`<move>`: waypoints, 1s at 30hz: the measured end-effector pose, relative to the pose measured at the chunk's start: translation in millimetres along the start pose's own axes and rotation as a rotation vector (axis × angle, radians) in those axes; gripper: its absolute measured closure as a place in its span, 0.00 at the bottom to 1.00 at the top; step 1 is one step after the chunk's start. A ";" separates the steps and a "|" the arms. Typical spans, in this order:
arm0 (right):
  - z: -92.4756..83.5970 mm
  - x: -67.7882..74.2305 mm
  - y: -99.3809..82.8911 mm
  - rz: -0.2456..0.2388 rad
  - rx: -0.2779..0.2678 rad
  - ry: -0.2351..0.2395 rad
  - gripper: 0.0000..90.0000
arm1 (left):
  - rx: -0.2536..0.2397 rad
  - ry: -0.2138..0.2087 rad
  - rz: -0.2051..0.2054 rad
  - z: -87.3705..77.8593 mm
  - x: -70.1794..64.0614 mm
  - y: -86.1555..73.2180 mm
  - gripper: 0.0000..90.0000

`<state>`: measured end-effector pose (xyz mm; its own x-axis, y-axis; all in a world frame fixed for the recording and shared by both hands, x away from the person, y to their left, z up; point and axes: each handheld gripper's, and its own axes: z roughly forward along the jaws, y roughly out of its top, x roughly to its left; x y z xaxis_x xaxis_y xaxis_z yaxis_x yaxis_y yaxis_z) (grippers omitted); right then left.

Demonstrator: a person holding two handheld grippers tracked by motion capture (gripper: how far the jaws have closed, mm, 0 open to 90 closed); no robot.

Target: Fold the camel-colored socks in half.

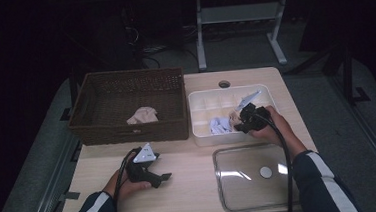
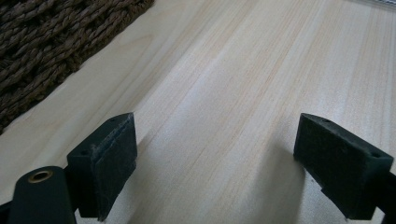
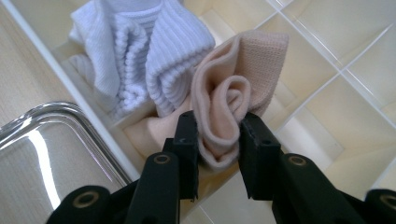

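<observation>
Wicker basket [image 1: 128, 106] stands left of the white divided tray [image 1: 199, 116] on the worktop [image 1: 191, 186] and already contains one beige cloth [image 1: 142, 115]. The clear lid [image 1: 253, 177] lies in front of the tray.

Right gripper [image 3: 218, 135] is inside the tray, jaws pinching a rolled beige sock [image 3: 231, 100]; a white ribbed sock [image 3: 140, 51] touches it on the basket side.

Risks:
- The grip covers only the roll's lower end. The sock may unroll or slip during the lift.
- The white sock may drag along, since the two fabrics overlap.

Left gripper [image 2: 217, 163] rests spread and empty beside the basket.

Limits: high view is dim; tray compartments blur, and the sock's tail stays hidden under the white sock.
</observation>
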<state>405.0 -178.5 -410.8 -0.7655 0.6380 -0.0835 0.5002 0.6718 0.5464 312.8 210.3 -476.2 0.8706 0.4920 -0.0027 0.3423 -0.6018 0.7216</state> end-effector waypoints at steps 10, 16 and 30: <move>-20.0 0.6 6.5 0.066 -0.121 0.010 0.53 | 0.000 0.002 0.006 -0.1 0.4 0.1 0.14; -18.6 0.4 12.3 0.059 -0.140 -0.039 0.61 | 0.000 0.000 0.001 0.0 0.0 0.0 0.14; 6.6 0.7 12.1 0.034 0.023 -0.007 0.89 | 0.000 0.001 0.000 0.0 -0.1 0.1 0.14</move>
<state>413.2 -167.4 -409.7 -0.7452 0.6630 -0.0717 0.5348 0.6584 0.5296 312.8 210.3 -476.2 0.8702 0.4926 -0.0026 0.3427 -0.6016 0.7215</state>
